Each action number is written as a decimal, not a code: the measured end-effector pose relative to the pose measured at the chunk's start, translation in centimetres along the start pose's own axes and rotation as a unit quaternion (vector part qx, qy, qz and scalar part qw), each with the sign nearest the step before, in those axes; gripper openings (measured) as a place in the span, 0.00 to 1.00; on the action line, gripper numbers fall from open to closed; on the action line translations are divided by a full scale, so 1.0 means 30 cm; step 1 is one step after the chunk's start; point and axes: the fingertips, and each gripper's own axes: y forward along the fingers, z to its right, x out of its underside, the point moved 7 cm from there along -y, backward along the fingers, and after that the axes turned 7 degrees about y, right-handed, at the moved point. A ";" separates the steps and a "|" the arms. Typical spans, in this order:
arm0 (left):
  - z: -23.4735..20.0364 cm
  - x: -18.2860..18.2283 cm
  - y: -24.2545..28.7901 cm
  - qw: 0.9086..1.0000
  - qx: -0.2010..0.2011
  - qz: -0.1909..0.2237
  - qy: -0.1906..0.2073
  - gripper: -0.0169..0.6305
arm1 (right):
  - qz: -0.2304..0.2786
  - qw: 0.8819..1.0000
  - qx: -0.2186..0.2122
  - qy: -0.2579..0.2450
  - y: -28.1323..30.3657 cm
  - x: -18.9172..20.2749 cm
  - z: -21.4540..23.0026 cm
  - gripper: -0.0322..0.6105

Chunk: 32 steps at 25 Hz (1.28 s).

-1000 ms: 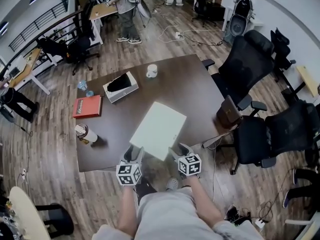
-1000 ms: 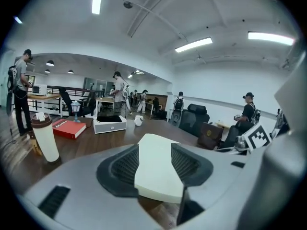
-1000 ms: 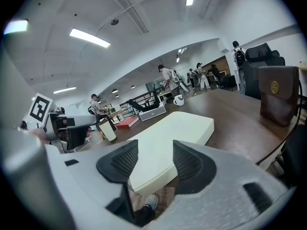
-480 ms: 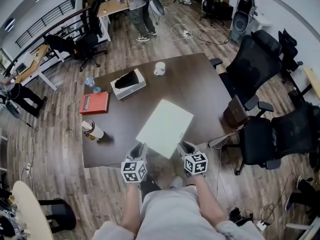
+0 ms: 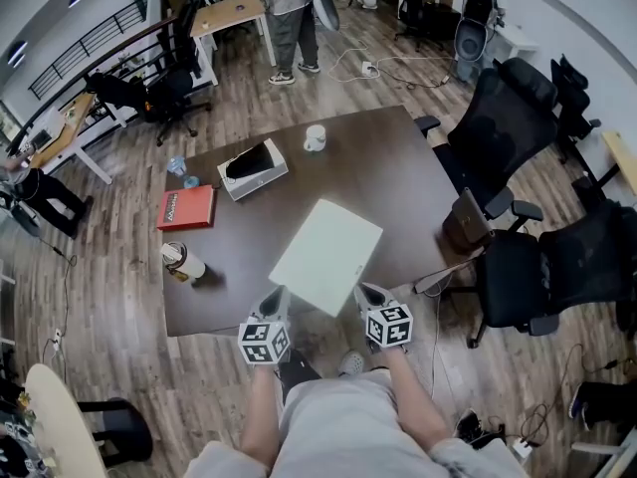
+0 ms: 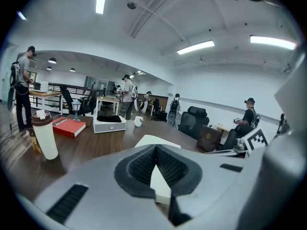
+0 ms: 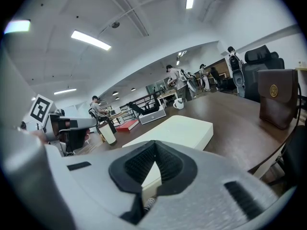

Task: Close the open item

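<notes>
Observed from my remote station: the flat white rectangular box [image 5: 328,255] lies on the dark brown wooden surface [image 5: 388,177], in its near half and turned at an angle to the edges. One long side of the box faces the near edge. It presents as a single closed slab with its top face level.

Left gripper [image 5: 277,298]: it sits at the near edge of the surface, just beside the near-left corner of the box. Its jaws have just been closing and the tips now meet. Nothing is pinched between them; the white box shows only through the gap behind the tips.

Right gripper [image 5: 365,292]: it sits at the near edge, just beside the near-right side of the box. Its jaws have likewise just been closing and stand together, with nothing gripped between them.

Other items noted:
- A tall pale paper cup with a dark lid [image 5: 182,263] stands near the near-left corner.
- A red hardback book [image 5: 187,207] lies flat at the left edge.
- A white open carton with black contents [image 5: 254,167] sits toward the far-left corner.
- A white ceramic mug [image 5: 315,137] stands at the far edge.
- A brown leather bag [image 5: 459,222] rests on a black office chair [image 5: 518,277] beside the right edge
</notes>
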 end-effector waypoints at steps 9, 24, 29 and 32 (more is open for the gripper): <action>0.006 -0.009 -0.001 1.000 0.017 -0.005 0.005 0.03 | -0.005 1.000 -0.009 0.001 0.002 0.005 -0.012 0.05; 0.028 0.013 -0.016 0.999 0.044 -0.007 0.005 0.03 | 0.002 1.000 0.003 0.010 -0.019 0.007 0.002 0.05; 0.026 0.012 -0.012 0.999 0.043 -0.009 0.006 0.03 | 0.001 1.000 0.001 0.005 -0.014 0.000 -0.001 0.05; 0.026 0.014 -0.013 0.999 0.044 -0.009 0.007 0.03 | 0.001 1.000 0.001 0.006 -0.015 0.002 -0.001 0.05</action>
